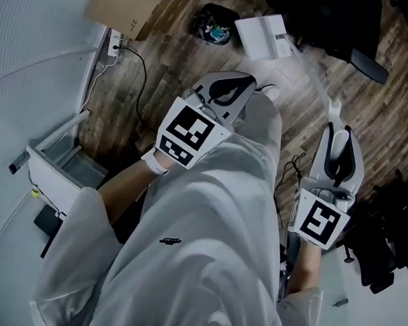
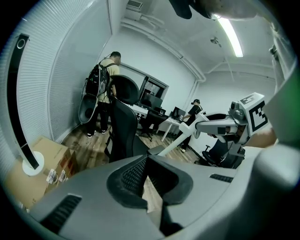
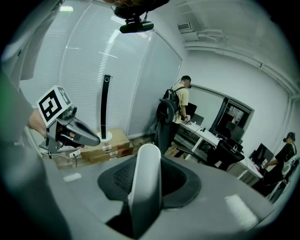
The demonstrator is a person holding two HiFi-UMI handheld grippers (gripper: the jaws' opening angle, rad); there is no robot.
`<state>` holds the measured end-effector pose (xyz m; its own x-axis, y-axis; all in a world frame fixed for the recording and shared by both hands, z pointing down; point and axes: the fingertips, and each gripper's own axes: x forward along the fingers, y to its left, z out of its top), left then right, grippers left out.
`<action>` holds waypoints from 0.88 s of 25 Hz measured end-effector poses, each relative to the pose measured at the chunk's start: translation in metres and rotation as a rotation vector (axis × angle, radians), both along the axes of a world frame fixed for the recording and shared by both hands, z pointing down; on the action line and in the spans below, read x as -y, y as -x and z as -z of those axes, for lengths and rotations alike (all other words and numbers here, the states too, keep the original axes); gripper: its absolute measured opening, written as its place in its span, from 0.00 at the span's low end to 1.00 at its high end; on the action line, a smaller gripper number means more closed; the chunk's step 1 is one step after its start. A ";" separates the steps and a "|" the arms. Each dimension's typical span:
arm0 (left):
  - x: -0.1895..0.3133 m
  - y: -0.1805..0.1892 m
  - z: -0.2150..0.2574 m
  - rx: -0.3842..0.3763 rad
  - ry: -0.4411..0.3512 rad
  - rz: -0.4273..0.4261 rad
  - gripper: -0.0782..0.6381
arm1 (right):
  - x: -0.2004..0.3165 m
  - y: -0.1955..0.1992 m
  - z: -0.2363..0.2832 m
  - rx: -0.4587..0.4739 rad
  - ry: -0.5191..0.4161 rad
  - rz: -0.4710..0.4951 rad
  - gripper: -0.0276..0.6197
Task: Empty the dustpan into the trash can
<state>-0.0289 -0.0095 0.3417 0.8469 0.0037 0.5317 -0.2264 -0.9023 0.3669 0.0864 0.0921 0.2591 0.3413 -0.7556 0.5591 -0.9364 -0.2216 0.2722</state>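
While the dustpan [image 1: 260,35] shows over the wood floor [image 1: 162,64] just right of the black trash can [image 1: 215,22], its long white handle [image 1: 314,79] runs back into the right tongs [image 1: 335,127], clamped on it. Nearer than the dustpan and leftward, the left tongs [image 1: 229,90] are pinched together, empty.

Two grippers: left gripper [image 1: 247,80] and right gripper [image 1: 336,130]. One dustpan [image 1: 260,35], one trash can [image 1: 215,24] left of it. Two people [image 3: 180,101] far off in the room.
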 end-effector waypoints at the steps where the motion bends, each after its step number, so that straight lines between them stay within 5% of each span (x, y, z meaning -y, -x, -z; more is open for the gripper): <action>1: 0.000 -0.001 -0.001 0.005 0.001 -0.002 0.12 | -0.003 -0.003 -0.002 0.005 0.004 -0.009 0.25; 22: -0.001 -0.040 -0.026 0.042 0.005 -0.046 0.12 | -0.007 -0.059 -0.120 0.111 0.079 -0.236 0.25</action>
<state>0.0112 -0.0081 0.3681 0.8226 0.0450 0.5668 -0.2002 -0.9101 0.3628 0.1454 0.0989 0.3794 0.4359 -0.6154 0.6568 -0.8866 -0.4190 0.1958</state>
